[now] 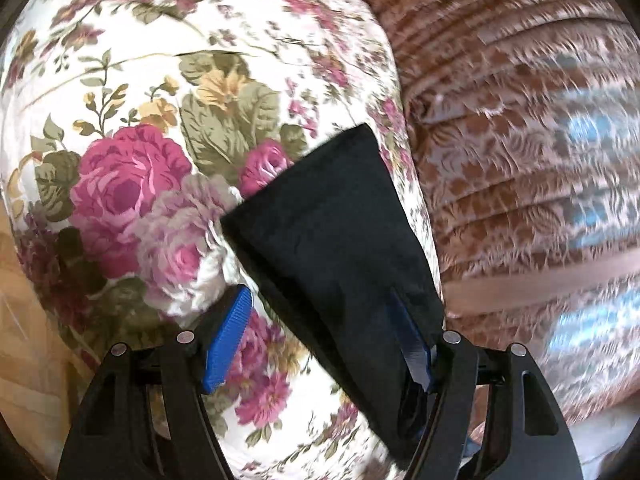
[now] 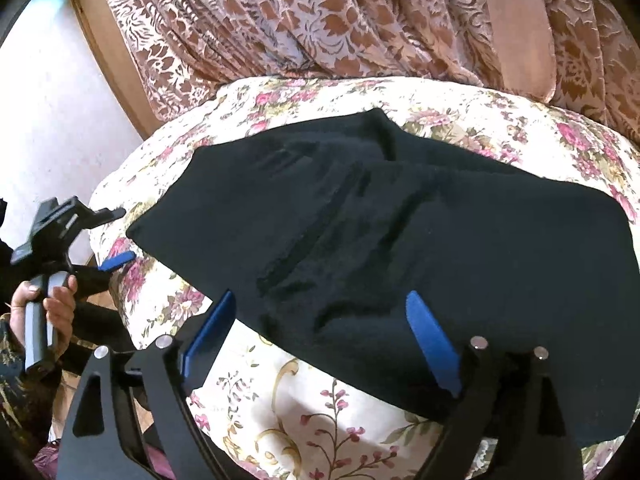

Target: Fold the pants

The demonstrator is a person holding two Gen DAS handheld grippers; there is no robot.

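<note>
We see the black pants (image 2: pixel 400 248) spread across the flowered bedspread (image 2: pixel 320 420), in front of the brown patterned curtain (image 2: pixel 320 20). Our right claw (image 2: pixel 320 344) is spread wide, its blue fingers (image 2: pixel 434 344) resting over the near edge of the pants without pinching them. From the left wrist camera, our left claw (image 1: pixel 320 344) is also released, one end of the pants (image 1: pixel 332 248) draped over its right finger while its left finger (image 1: pixel 228 344) stands bare over the bedspread (image 1: pixel 120 80). The left hand (image 2: pixel 48 308) grips its handle at the bed's side.
</note>
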